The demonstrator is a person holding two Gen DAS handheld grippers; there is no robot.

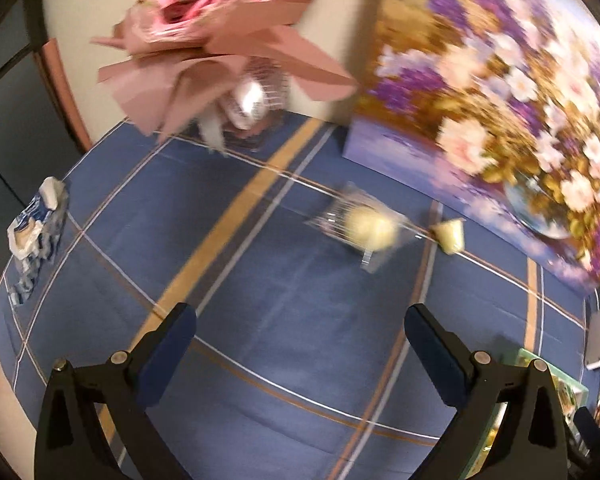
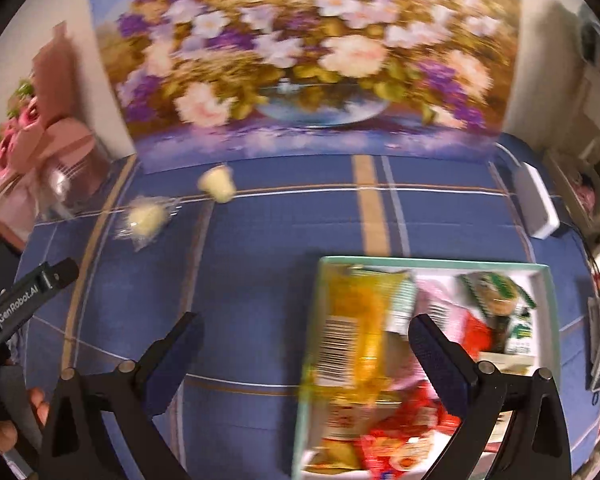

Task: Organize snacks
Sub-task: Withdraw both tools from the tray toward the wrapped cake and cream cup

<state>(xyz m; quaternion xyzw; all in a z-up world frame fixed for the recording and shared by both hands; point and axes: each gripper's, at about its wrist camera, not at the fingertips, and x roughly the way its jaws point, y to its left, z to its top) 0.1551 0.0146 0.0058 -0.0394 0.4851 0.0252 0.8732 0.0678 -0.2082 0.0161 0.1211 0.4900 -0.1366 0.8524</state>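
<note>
Over the blue checked tablecloth (image 1: 280, 280), my left gripper (image 1: 300, 340) is open with nothing between its fingers. Beyond it lie a clear-wrapped pale yellow round snack (image 1: 370, 228) and a small yellowish cup snack (image 1: 452, 236). My right gripper (image 2: 306, 332) is also open and empty, at the left edge of a green-rimmed box (image 2: 460, 264). Inside the box are a yellow packet (image 2: 352, 340), a green packet (image 2: 496, 300) and red packets (image 2: 412, 432). The wrapped snack (image 2: 146, 220) and the cup (image 2: 218, 184) lie far left in the right wrist view.
A flower painting (image 2: 300, 60) leans on the wall at the table's back. A pink bouquet (image 1: 204, 32) stands at the back left. A blue-white packet (image 1: 36, 232) lies at the left edge and a white device (image 2: 536, 204) at the right. A black handle (image 2: 32, 296) and a hand (image 2: 4, 420) show at left.
</note>
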